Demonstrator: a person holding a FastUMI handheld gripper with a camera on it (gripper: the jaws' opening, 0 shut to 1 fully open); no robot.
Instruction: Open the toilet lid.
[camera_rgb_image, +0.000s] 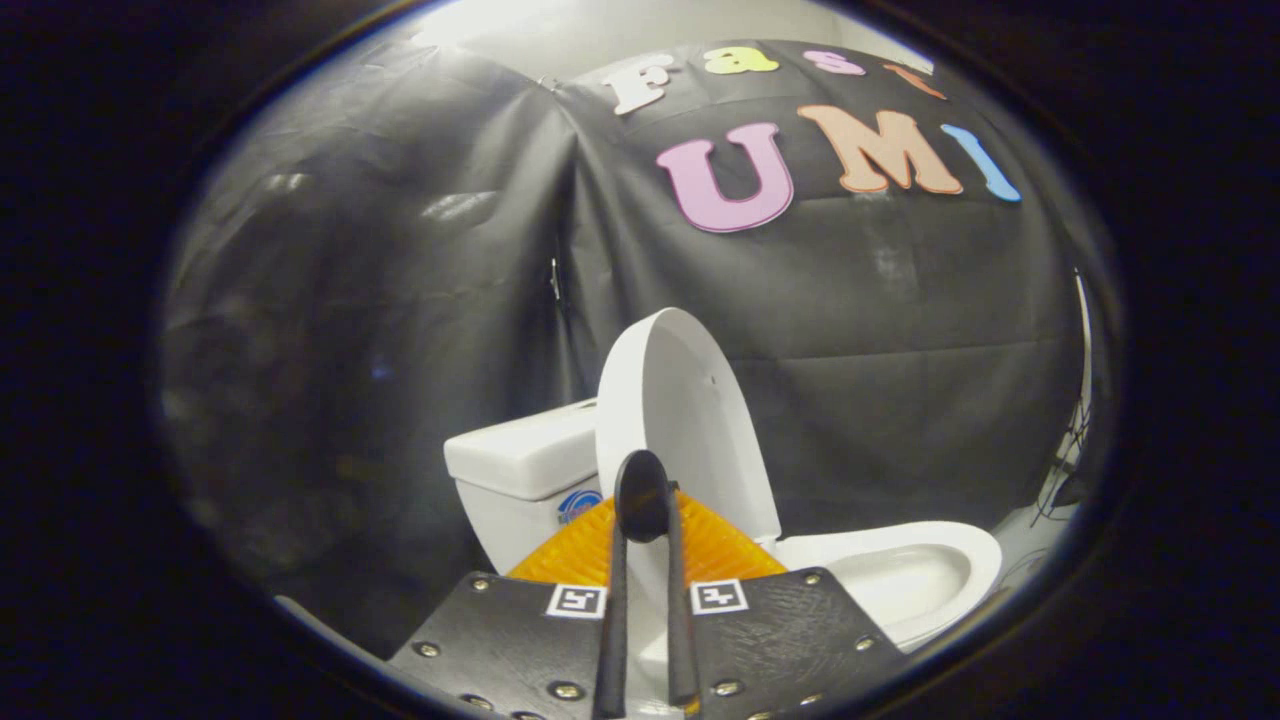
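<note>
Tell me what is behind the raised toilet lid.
Behind the raised lid stands the white tank, its right part covered by the lid. The gripper fingers look closed together ahead of it.

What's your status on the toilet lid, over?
Tongs nearly closed, tips at the lid's lower edge, grip unclear. Toilet lid raised upright by the tank; bowl exposed. Nothing in the way.

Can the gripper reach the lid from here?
Probably yes: the lid stands raised just beyond the gripper, whose fingers sit close together with nothing between them and it.
</note>
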